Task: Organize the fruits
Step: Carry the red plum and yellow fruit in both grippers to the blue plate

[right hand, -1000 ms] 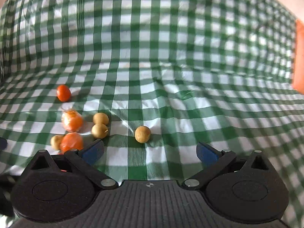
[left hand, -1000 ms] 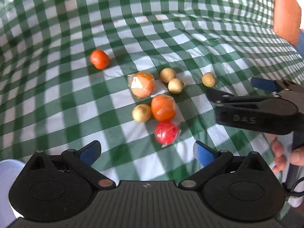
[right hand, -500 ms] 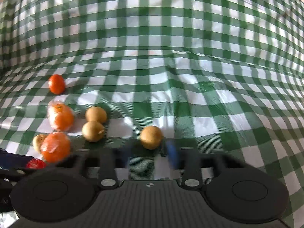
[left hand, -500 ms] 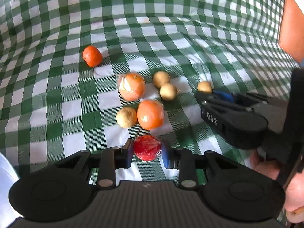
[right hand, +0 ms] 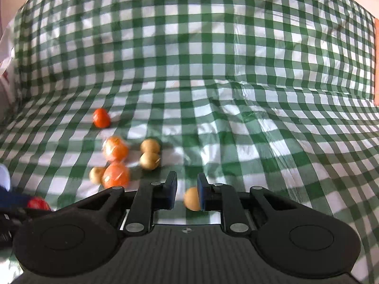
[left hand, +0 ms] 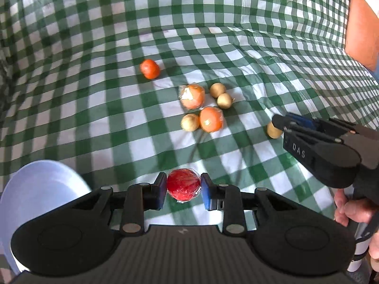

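- Left gripper (left hand: 183, 190) just snapped in from wide open and is now pinching the red wrapped fruit (left hand: 183, 187) between its blue pads, held clear of the pile.
- Right gripper (right hand: 187, 193) went from wide open to pressed nearly together. The small tan fruit (right hand: 192, 198) sits against its right pad only (blurry, but there's a gap on the other side), so I'd say that grab isn't solid.
- So one fruit is secured, probably headed for the white bowl (left hand: 35, 203) just beside the left gripper.
- Still out on the green checked cloth (left hand: 94, 118): three orange fruits and three tan ones, most bunched together.
- Room-wise, the cloth fills nearly everything.
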`<action>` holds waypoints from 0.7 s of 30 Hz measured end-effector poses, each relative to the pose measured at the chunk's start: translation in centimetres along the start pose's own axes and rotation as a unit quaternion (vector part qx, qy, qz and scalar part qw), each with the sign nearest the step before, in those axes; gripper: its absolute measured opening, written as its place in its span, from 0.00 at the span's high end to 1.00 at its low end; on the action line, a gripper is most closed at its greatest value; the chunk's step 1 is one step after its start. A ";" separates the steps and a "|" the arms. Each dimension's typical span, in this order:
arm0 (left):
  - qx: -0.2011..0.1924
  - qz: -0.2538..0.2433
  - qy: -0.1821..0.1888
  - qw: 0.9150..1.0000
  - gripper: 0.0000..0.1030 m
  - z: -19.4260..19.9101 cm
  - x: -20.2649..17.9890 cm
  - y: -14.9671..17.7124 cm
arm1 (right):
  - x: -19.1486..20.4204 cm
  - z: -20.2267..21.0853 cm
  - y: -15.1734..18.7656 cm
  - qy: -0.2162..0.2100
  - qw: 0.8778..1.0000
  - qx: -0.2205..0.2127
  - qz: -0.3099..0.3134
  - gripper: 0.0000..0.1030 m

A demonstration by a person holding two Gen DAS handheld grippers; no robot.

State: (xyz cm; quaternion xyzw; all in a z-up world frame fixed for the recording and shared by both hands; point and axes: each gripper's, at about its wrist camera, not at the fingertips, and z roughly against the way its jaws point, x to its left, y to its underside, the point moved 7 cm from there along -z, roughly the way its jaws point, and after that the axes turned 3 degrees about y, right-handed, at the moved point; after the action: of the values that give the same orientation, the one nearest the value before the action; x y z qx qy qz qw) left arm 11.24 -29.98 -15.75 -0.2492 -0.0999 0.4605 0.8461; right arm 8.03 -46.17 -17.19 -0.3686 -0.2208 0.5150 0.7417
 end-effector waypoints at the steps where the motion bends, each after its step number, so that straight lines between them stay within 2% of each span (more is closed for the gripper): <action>1: 0.001 0.002 -0.002 1.000 0.67 0.3 0.4 0.3 | 0.2 0.1 0.4 0.007 1.000 0.004 0.001 0.81; 2: 0.002 0.006 -0.001 1.000 0.67 0.4 0.7 0.5 | 0.3 -0.1 0.9 0.016 1.000 0.009 0.002 0.80; 5: 0.006 0.014 0.001 1.000 0.67 0.7 1.5 1.1 | 0.2 -0.9 2.1 0.031 0.999 0.028 -0.010 0.57; 6: 0.006 0.016 0.002 1.000 0.67 0.7 1.7 1.2 | 0.1 -1.4 2.4 0.032 0.999 0.034 -0.014 0.46; 7: 0.007 0.017 0.003 1.000 0.67 0.6 1.8 1.3 | 0.1 -1.8 2.7 0.032 0.999 0.039 -0.016 0.44; 12: 0.019 0.022 0.009 1.000 0.67 -0.6 1.5 1.1 | -0.3 -3.5 4.2 0.024 0.998 0.055 0.008 0.45; 15: 0.015 0.024 0.015 0.999 0.67 -0.9 1.2 0.9 | 0.3 -3.2 4.3 0.021 0.998 0.058 0.018 0.57; 17: 0.016 0.026 0.019 0.999 0.67 -1.1 1.0 1.0 | 0.6 -2.4 4.3 0.029 0.997 0.062 0.017 0.57; 18: 0.018 0.026 0.020 0.999 0.67 -1.1 0.9 1.1 | 0.9 -2.0 4.6 0.032 0.998 0.059 0.018 0.60; 19: 0.019 0.026 0.022 0.999 0.67 -1.0 0.9 1.2 | 1.2 -1.7 4.9 0.031 0.998 0.053 0.025 0.71; 21: 0.018 0.023 0.024 0.999 0.67 -0.6 0.8 1.4 | 1.9 -1.3 5.1 0.032 0.998 0.041 0.041 0.73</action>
State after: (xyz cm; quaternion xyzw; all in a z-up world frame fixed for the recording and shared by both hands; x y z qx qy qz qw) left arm 10.90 -28.93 -17.00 -0.2477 -0.0655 0.4749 0.8419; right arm 6.58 -43.83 -22.07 -0.3633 -0.1605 0.5413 0.7412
